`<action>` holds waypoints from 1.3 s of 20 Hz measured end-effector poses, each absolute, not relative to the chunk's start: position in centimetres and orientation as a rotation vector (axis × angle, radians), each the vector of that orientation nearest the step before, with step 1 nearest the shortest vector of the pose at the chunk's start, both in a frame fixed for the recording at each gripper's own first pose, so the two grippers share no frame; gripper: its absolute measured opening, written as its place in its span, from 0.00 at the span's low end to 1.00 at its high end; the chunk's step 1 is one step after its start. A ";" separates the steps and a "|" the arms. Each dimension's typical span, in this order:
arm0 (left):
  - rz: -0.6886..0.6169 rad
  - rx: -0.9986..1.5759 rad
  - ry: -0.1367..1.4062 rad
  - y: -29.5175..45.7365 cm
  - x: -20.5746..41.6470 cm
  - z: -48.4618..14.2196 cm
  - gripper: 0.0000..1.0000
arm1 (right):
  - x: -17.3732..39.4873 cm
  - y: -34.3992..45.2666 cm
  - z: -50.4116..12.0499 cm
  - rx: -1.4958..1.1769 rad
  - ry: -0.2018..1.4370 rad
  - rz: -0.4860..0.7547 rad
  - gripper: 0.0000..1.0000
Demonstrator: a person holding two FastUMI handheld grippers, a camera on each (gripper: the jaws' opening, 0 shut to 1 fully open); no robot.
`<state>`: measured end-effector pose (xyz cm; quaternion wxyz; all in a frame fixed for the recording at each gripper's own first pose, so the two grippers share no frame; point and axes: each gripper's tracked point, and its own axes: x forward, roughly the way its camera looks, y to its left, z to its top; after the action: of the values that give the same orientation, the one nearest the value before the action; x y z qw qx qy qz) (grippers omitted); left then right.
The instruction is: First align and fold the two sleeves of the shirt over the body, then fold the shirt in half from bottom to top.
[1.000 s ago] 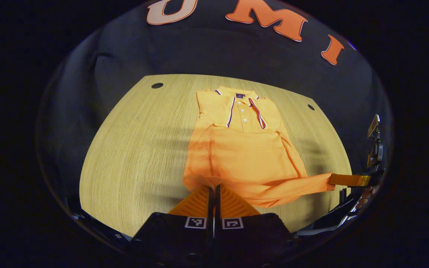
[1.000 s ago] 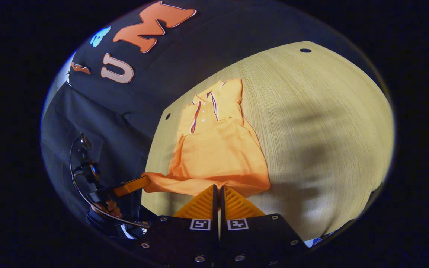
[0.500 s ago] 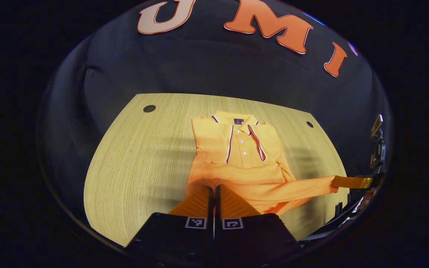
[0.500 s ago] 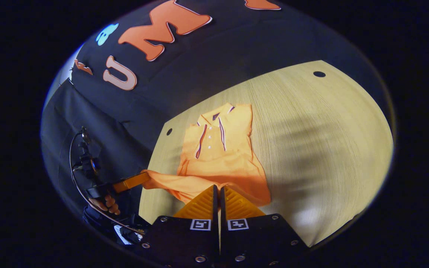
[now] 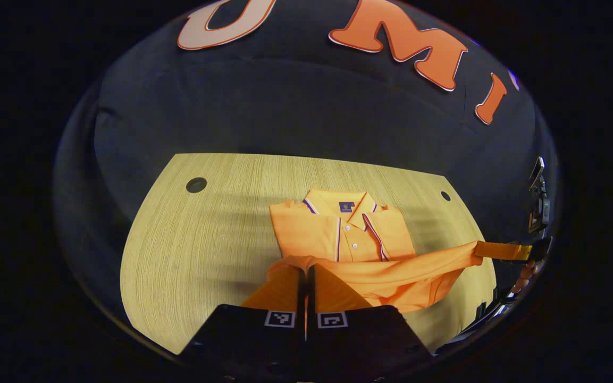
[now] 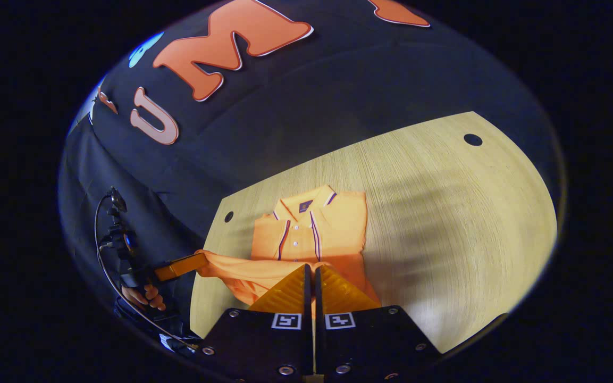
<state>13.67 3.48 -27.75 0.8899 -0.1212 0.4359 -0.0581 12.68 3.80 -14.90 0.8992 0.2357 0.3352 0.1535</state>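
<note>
Left gripper clamped on shirt hem corner, right gripper likewise on the other corner. Hem raised between them, stretched over the shirt's body. Collar end lies flat on wooden table, beyond both grippers.

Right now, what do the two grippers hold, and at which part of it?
Both hold the orange polo shirt by its bottom hem: the left gripper and the right gripper each pinch one hem corner, lifted above the wooden table.
</note>
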 end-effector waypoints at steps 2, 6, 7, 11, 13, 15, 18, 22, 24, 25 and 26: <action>-0.134 -0.238 0.897 3.8 16.4 -28.2 0.01 | 15.1 3.8 -14.4 0.485 0.684 0.301 0.02; -0.176 -0.187 0.898 4.2 19.8 -29.1 0.01 | 19.0 4.2 -15.0 0.490 0.694 0.269 0.02; -0.175 -0.179 0.892 4.3 20.9 -29.4 0.01 | 19.9 4.1 -15.2 0.494 0.696 0.258 0.02; -0.184 -0.145 0.883 4.3 24.9 -30.8 0.01 | 23.3 3.6 -15.6 0.495 0.698 0.223 0.02; -0.174 -0.145 0.894 4.3 26.3 -31.9 0.01 | 26.4 3.6 -17.7 0.483 0.712 0.206 0.02; -0.163 -0.125 0.896 4.4 27.7 -32.7 0.01 | 27.9 4.1 -18.3 0.503 0.731 0.199 0.02; -0.142 -0.098 0.870 4.4 29.9 -32.7 0.01 | 30.5 3.7 -18.6 0.499 0.729 0.166 0.02; -0.111 -0.031 0.922 5.5 30.5 -34.5 0.03 | 33.1 3.0 -18.6 0.554 0.732 0.136 0.02; -0.101 -0.050 0.932 5.4 30.3 -34.9 0.17 | 32.9 3.0 -19.5 0.584 0.772 0.119 0.02; -0.100 -0.064 0.928 5.2 30.2 -34.8 0.33 | 32.6 2.3 -19.9 0.558 0.778 0.102 0.13; -0.102 -0.058 0.939 5.3 29.9 -34.8 0.48 | 32.2 1.7 -20.0 0.519 0.770 0.086 0.22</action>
<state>29.89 5.29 -34.76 0.8901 -0.0280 0.4523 -0.0491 32.19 1.69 -20.04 0.8932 0.2504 0.3713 0.0414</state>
